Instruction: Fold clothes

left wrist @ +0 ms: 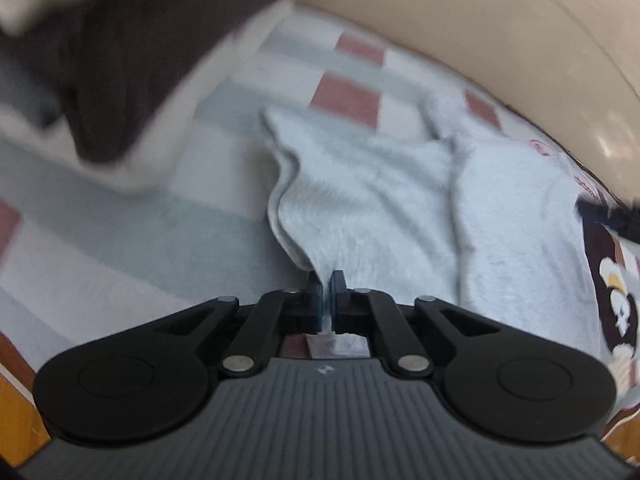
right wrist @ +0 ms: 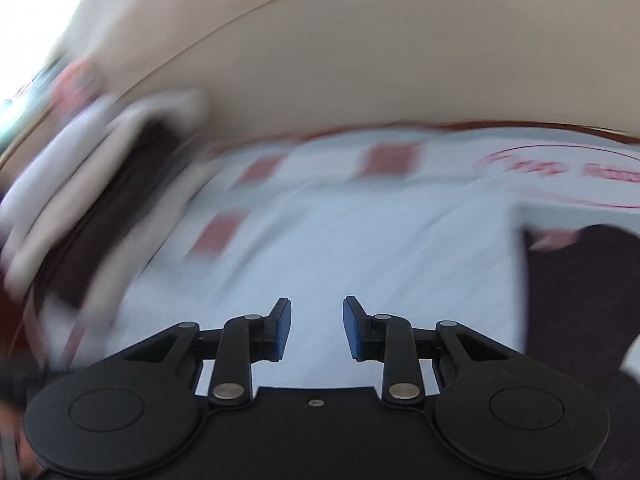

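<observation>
A light grey garment [left wrist: 380, 200] with a cartoon print at its right side lies on the checked bedspread [left wrist: 160, 240]. My left gripper [left wrist: 327, 280] is shut on the garment's near edge, and the cloth runs between the pads. In the right wrist view the same pale garment [right wrist: 360, 240] lies flat under my right gripper [right wrist: 316, 320], which is open and holds nothing. The right wrist view is blurred by motion.
A stack of dark and white folded clothes [left wrist: 120, 60] sits at the left, also in the right wrist view [right wrist: 92, 208]. A beige wall [left wrist: 480, 20] lies behind the bed. A dark cloth [right wrist: 580, 300] is at the right.
</observation>
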{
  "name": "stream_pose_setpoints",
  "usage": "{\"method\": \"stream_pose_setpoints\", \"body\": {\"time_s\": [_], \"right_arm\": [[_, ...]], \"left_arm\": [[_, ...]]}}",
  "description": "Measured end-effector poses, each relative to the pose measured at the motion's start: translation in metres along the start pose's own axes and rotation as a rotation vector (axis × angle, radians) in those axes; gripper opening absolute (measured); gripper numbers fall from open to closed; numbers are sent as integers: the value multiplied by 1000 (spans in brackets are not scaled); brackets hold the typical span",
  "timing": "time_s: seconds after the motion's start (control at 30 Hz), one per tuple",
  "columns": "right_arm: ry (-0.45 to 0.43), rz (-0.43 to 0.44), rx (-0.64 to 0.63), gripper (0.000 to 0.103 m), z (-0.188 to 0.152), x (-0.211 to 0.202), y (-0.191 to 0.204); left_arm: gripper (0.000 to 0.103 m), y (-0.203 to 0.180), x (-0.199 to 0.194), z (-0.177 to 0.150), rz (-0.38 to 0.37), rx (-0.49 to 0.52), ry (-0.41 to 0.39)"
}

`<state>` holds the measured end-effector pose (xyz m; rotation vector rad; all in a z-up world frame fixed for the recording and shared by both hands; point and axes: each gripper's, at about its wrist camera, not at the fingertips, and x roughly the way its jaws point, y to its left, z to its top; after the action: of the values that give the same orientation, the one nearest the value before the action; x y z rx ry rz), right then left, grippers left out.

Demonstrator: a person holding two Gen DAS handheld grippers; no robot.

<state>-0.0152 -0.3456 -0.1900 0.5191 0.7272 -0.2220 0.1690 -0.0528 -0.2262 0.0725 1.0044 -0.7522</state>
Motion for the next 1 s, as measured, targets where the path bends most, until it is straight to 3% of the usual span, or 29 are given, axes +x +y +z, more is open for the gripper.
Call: {"method": "stream_pose_setpoints", "body": {"time_s": [0.1,0.23,0.27,0.33,0.4,0.5,0.57,0.7,0.73,0.77,0.8,0.9,1.0], "right_arm": [[86,72,-225,33,-41,-3,49],[166,109,-537,40,-88,-7,101],[168,99,-616,48,-98,-7,113],[156,72,-742,50,-113,-8,131],[140,41,-818,50,-120,-4,143],[126,-23,-871,50,-127,7,154],[149,-18,-938,52,-136,15,159],[89,-78,-1106,56,-155,19,174],[75,-73,-1072,54,-150,15,172],[62,-67,-1036,43,-145,10,171],[49,-62,-1000,9,-140,6,170],[10,-45,-893,6,-126,-6,166],[20,13,-647,6,-101,-21,145]], "left_arm": [[3,1,-31,-7,-75,-76,-48],[3,21,-14,-22,1,-197,60],[3,27,-8,-26,23,-227,91],[2,38,0,-31,66,-278,134],[5,49,-8,-31,30,-357,122],[15,52,-18,-33,-108,-410,104],[31,48,-16,-34,-114,-399,121],[31,36,-9,-36,-96,-362,164],[31,33,-8,-37,-92,-352,174],[31,31,-9,-36,-72,-334,168],[31,28,-12,-35,-46,-311,156],[32,25,-21,-36,-5,-242,139],[42,7,-24,-34,27,-97,115]]}}
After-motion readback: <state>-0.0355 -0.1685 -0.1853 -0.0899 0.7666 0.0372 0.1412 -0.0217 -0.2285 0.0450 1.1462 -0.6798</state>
